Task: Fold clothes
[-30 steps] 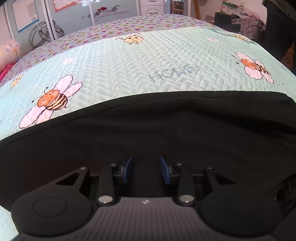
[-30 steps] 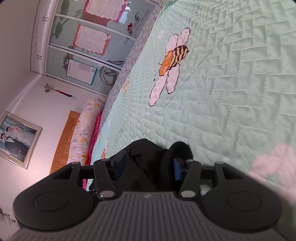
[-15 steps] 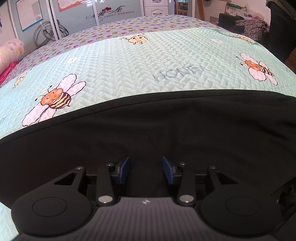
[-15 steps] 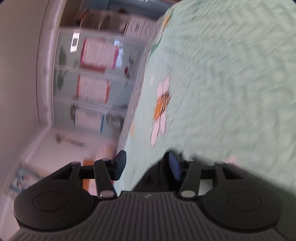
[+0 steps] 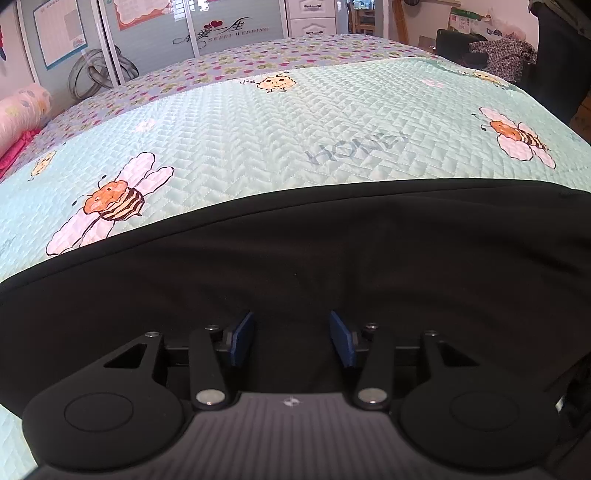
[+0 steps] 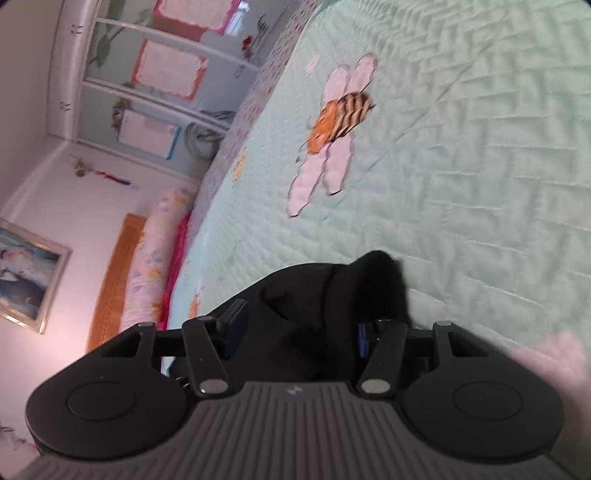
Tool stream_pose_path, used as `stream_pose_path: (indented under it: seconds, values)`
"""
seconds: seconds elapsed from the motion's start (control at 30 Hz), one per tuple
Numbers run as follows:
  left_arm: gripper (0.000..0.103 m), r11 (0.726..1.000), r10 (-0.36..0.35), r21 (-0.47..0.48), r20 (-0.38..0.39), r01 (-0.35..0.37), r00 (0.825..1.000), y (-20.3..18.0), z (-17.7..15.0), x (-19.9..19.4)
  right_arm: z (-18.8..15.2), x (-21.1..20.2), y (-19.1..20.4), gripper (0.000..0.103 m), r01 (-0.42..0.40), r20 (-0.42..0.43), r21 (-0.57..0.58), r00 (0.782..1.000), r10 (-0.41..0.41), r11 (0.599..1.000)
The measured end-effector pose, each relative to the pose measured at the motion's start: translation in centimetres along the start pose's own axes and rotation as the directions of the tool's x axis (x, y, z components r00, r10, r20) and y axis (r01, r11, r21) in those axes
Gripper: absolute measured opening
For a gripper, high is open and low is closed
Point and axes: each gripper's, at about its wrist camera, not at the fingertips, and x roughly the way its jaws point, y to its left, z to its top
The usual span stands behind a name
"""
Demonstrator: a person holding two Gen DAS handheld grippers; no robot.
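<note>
- Your left gripper [image 5: 291, 338] stands half open over the black garment [image 5: 332, 258], gripping nothing.
- Your right gripper [image 6: 297, 334] is open wide around a bunched fold, not pinching it.
- The garment lies flat on the quilt [image 5: 258, 140]; I judge that a fold is in progress, so close on an edge.

Garment [image 5: 332, 258]: spread on the bed [image 5: 258, 140], directly before the left gripper [image 5: 291, 338].
Bunched garment fold [image 6: 332, 295]: between the right gripper [image 6: 295, 328] jaws.
Bolster pillow [image 5: 22, 110]: far left on the bed.
Wardrobe [image 5: 166, 33]: behind the bed.
</note>
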Motion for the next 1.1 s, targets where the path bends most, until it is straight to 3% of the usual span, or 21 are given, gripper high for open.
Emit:
stream_pose_path:
  seconds: [0.1, 0.2, 0.33, 0.4, 0.47, 0.53, 0.57, 0.63, 0.73, 0.9, 1.1]
  values:
    - [0.053, 1.0, -0.003, 0.008, -0.002, 0.003, 1.0, 0.1, 0.1, 0.1, 0.2, 0.3, -0.6, 0.058, -0.036, 0.005, 0.043, 0.999, 0.036, 0.998]
    - [0.059, 1.0, -0.003, -0.011, -0.007, 0.003, 1.0, 0.5, 0.1, 0.3, 0.6, -0.9, -2.3, 0.054, -0.133, 0.194, 0.119, 0.975, 0.108, 0.984]
    - [0.063, 1.0, -0.007, -0.005, -0.012, 0.007, 1.0, 0.7, 0.2, 0.4, 0.9, -0.3, -2.7, 0.036, -0.043, 0.168, 0.098, 0.985, 0.026, 0.994]
    - [0.067, 1.0, -0.006, -0.004, -0.01, 0.006, 1.0, 0.9, 0.2, 0.5, 1.2, -0.8, -2.9, 0.036, -0.054, 0.147, 0.1, 0.988, 0.039, 0.993]
    - [0.079, 1.0, 0.001, -0.01, -0.001, -0.001, 1.0, 1.3, 0.0, 0.6, 1.2, -2.0, -3.0, 0.036, -0.044, 0.139, 0.114, 0.99, 0.028, 0.993]
    - [0.082, 1.0, -0.001, -0.027, 0.009, 0.001, 1.0, 1.7, -0.2, 0.7, 1.2, -3.2, -3.2, 0.037, -0.03, 0.132, 0.127, 0.991, 0.013, 0.991]
    - [0.081, 0.999, -0.007, -0.045, 0.018, 0.008, 1.0, 2.0, -0.3, 0.6, 0.7, -4.4, -3.0, 0.037, -0.008, 0.142, 0.125, 0.99, -0.01, 0.992]
    - [0.081, 0.998, 0.004, -0.062, 0.032, -0.002, 0.999, 2.3, -0.8, 0.0, -0.6, -7.0, -2.5, 0.048, 0.044, 0.169, 0.117, 0.984, -0.063, 0.992]
    - [0.073, 0.996, 0.01, -0.089, 0.054, -0.005, 0.999, 2.6, -1.6, -1.4, -3.2, -10.4, -1.4, 0.062, 0.111, 0.179, 0.077, 0.976, -0.123, 0.991]
    - [0.069, 0.992, -0.032, -0.117, 0.101, 0.044, 0.994, 2.4, -3.9, -5.8, -11.0, -14.3, 1.1, 0.063, 0.141, 0.118, -0.107, 0.985, -0.128, 0.984]
    - [0.07, 0.99, -0.138, -0.013, 0.103, 0.14, 0.985, -0.6, -8.2, -10.5, -14.2, -14.2, 2.1, 0.062, 0.115, 0.037, -0.221, 0.993, -0.109, 0.969]
